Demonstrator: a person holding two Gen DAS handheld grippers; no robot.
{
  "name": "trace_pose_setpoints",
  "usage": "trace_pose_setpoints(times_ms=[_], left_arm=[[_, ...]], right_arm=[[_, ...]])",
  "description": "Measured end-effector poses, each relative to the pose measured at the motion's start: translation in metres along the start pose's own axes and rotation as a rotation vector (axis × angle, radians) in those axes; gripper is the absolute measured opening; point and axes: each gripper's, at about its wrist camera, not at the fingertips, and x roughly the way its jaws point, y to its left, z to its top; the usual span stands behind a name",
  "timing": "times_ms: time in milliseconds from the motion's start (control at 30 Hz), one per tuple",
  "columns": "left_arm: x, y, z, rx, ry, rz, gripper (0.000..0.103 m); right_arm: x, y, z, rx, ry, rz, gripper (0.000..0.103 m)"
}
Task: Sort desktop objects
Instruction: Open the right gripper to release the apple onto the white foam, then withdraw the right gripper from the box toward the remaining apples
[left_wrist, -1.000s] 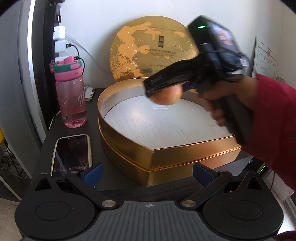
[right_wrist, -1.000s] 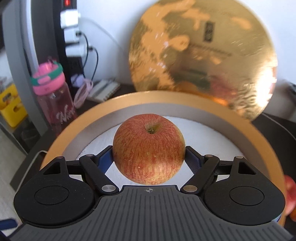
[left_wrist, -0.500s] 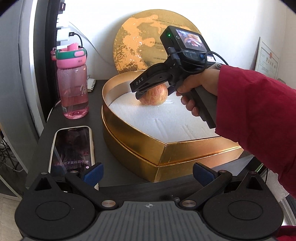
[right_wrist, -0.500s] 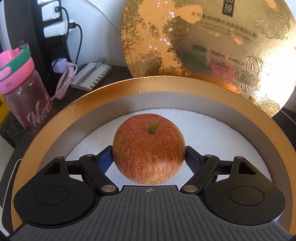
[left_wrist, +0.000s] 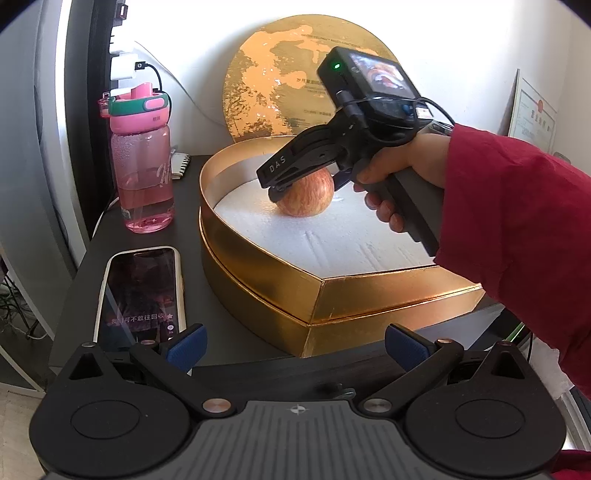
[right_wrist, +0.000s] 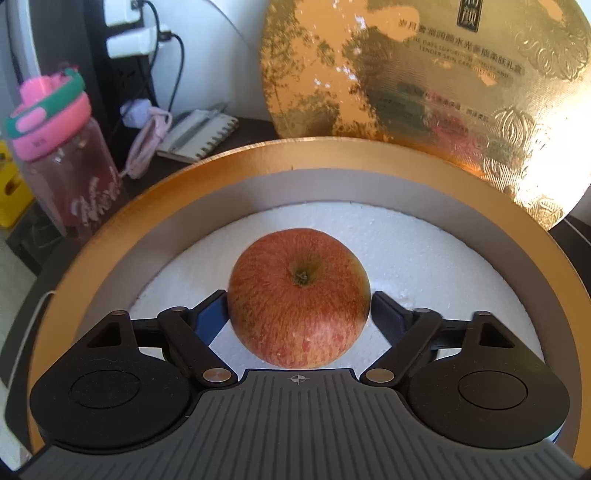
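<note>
A red-streaked apple (right_wrist: 299, 299) rests on the white foam (left_wrist: 332, 243) inside a gold heart-shaped box (left_wrist: 369, 295), near its rounded far end. My right gripper (right_wrist: 297, 310) is shut on the apple, one blue pad on each side and the stem facing up. From the left wrist view, the right gripper (left_wrist: 304, 184) reaches down over the apple (left_wrist: 303, 199), held by a hand in a red sleeve (left_wrist: 517, 240). My left gripper (left_wrist: 294, 343) hangs open and empty before the box's pointed front corner.
A gold round lid (left_wrist: 280, 85) leans on the wall behind the box. A pink water bottle (left_wrist: 144, 177) and a phone (left_wrist: 142, 291) lie left of it on the dark desk. A notebook (right_wrist: 199, 136) and pink cable (right_wrist: 147, 144) sit at the back left.
The right gripper carried the apple forward and down until it rests on the foam, and its fingers have spread slightly. The left gripper moved a little closer to the box.
</note>
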Motion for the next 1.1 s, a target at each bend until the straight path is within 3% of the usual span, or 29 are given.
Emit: trace_pose_setpoints(times_ms=[267,600,800,967,1100], left_arm=[[-0.010,-0.017,0.000,0.036,-0.012,0.009,0.103],[-0.020,-0.047,-0.002,0.095,-0.011,0.016,0.103],[-0.017,-0.067,-0.003,0.119,0.007,0.006,0.103],[-0.013,-0.085,0.000,0.151,0.000,-0.020,0.103],[-0.008,-0.094,0.009,0.149,-0.007,-0.025,0.103]], right_arm=[[-0.056,-0.015,-0.014,0.044,-0.077,0.003,0.094],[-0.144,-0.057,-0.082,0.179,-0.168,0.074,0.099],[-0.191,-0.091,-0.132,0.271,-0.247,-0.013,0.101],[-0.209,-0.117,-0.172,0.375,-0.246,-0.043,0.102],[-0.211,-0.126,-0.193,0.389,-0.224,-0.057,0.102]])
